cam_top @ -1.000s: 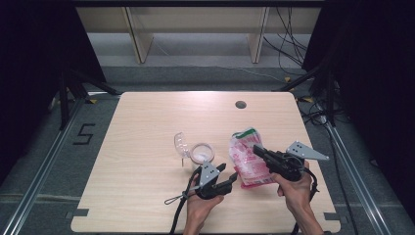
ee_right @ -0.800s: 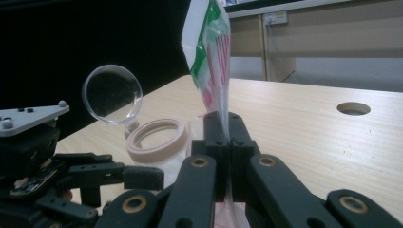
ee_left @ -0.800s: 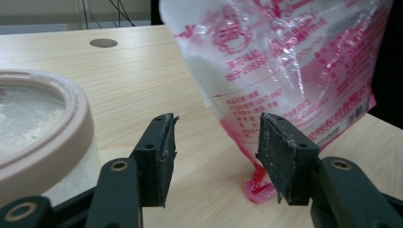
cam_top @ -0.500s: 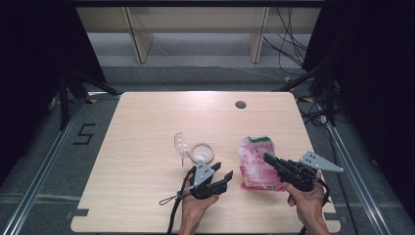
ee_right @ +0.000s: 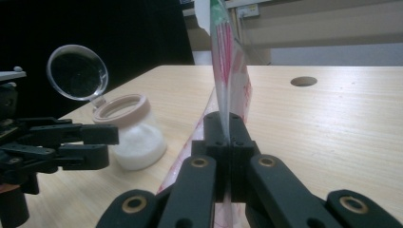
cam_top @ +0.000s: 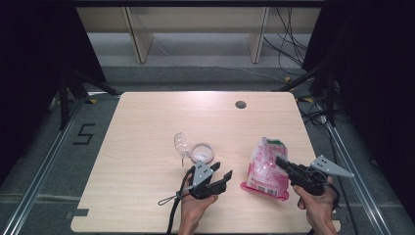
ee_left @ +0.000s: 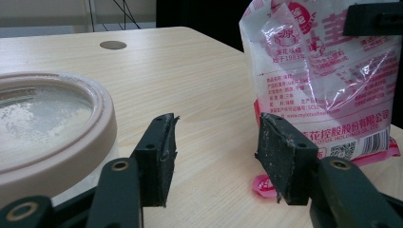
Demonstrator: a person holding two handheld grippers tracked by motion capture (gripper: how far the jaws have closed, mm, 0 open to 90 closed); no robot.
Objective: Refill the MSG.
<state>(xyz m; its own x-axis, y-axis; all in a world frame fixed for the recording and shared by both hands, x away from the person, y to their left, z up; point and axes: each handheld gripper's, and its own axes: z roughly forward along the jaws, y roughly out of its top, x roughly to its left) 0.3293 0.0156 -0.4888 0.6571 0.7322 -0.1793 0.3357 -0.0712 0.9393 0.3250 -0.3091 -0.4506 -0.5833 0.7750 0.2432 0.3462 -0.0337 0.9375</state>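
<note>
In the high view the right gripper [cam_top: 281,161] sits at the lower right of the frame, its jaws clamped tight on the edge of a pink and white plastic food bag [cam_top: 266,169] that stands tilted on the table [cam_top: 147,127], its lower end touching the wood just left of the person's right hand [cam_top: 315,208]. The right gripper view shows the closed jaws at centre bottom with the thin film of the bag [ee_right: 225,80] pinched between them and rising straight up to the top of the frame

The left gripper [cam_top: 222,174] lies at the lower middle of the high view, held in the left hand [cam_top: 193,208], its jaws apart with nothing between them. In the left gripper view the two black pads [ee_left: 159,159] stand well separated over bare wood, with the bag [ee_left: 328,85] at the upper right, printed in red text, and a small pink corner of it lying on the table beside the right pad

A small clear jar [cam_top: 201,152] with a beige rim holds white powder and stands just above the left gripper, near the middle of the table; its clear hinged lid [cam_top: 180,143] is flipped open to the upper left. The left gripper view has the jar's rim [ee_left: 62,137] close at the left edge. A round hole [cam_top: 240,104] is set in the table near its upper edge
</note>
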